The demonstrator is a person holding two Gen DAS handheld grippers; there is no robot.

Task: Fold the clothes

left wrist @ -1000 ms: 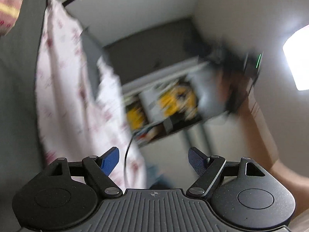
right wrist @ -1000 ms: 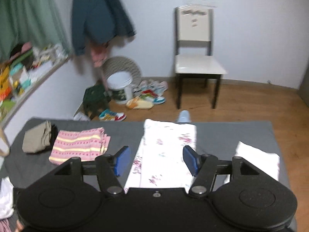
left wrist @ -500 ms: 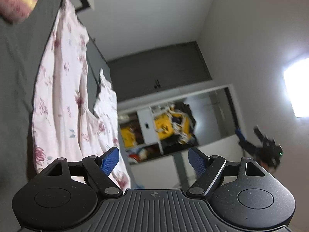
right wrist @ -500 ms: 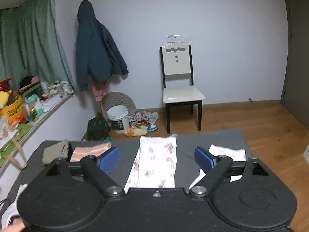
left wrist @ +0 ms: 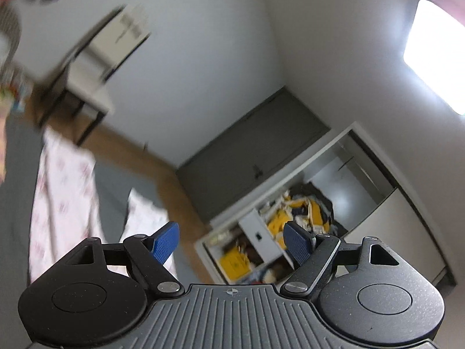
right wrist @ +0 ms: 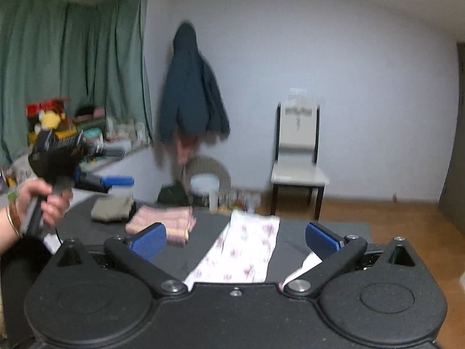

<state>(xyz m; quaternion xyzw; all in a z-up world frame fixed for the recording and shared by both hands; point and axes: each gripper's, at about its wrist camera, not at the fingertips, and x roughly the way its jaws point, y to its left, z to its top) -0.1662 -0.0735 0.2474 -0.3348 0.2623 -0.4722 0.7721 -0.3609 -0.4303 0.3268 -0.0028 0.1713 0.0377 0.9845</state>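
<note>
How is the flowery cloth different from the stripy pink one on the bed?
The flowery cloth is white with small pink flowers; the stripy pink cloth has pink and pale yellow bands. The flowery cloth lies spread out long and flat, while the stripy pink cloth is folded into a thick little stack. The flowery one lies between the right tool's open fingers in its view; the stripy one is off to the left. Both rest on the grey surface.

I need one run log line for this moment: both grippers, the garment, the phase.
left gripper: open, raised, empty | right gripper: open, empty | floral garment: flat on grey surface | phase: between grasps
</note>
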